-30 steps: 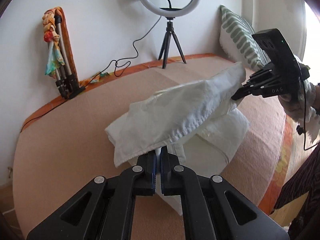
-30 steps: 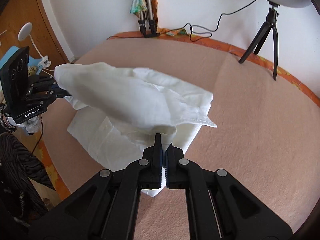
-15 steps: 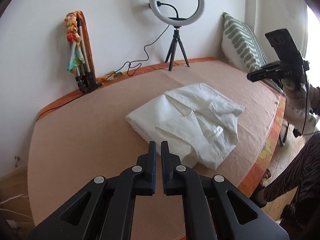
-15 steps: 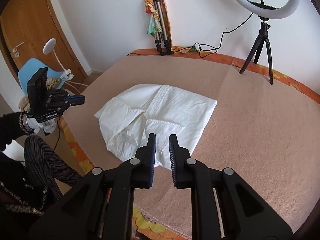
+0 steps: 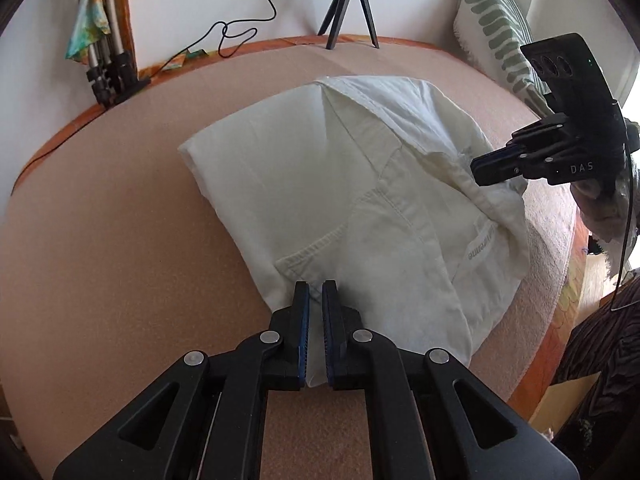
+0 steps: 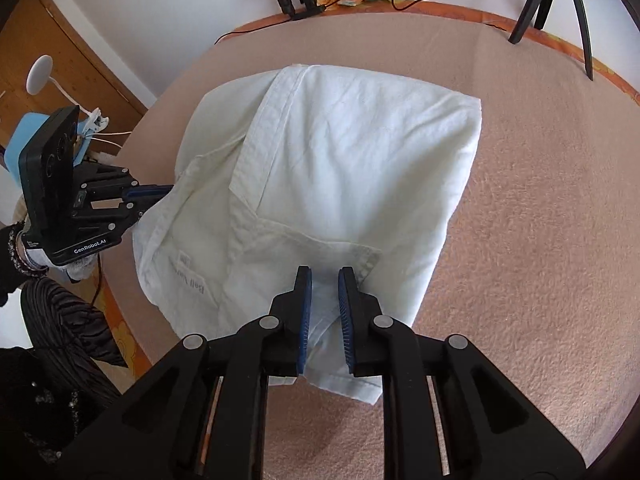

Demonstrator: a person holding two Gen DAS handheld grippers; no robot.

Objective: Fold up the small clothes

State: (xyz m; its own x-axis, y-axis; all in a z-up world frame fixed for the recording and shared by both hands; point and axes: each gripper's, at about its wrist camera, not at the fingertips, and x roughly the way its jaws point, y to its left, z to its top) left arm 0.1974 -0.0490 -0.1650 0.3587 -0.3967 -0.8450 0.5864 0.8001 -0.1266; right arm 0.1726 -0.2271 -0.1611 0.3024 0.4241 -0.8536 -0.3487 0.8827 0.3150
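- The folded white shirt (image 5: 360, 184) lies on the pink bed (image 5: 120, 240).
- The left claw (image 5: 316, 292) is narrowly parted over the shirt's near edge.
- The right claw (image 6: 325, 280) is parted a little wider over its own near edge.

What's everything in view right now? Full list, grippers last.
white shirt: 1, white, partly folded, mid-surface
surface cover: 1, peach-pink with an orange edge, under the shirt
tripod: 1, black, at the far edge by the wall
folded stand: 1, silver and black with a colourful scarf, leaning on the wall at far left
cable: 1, black, along the wall
pillow: 1, white with green stripes, far right
door: 1, wooden, beyond the surface
lamp: 1, white, by the door
left gripper: black, blue pads, narrow gap over the shirt edge
right gripper: black, blue pads, open over the opposite edge
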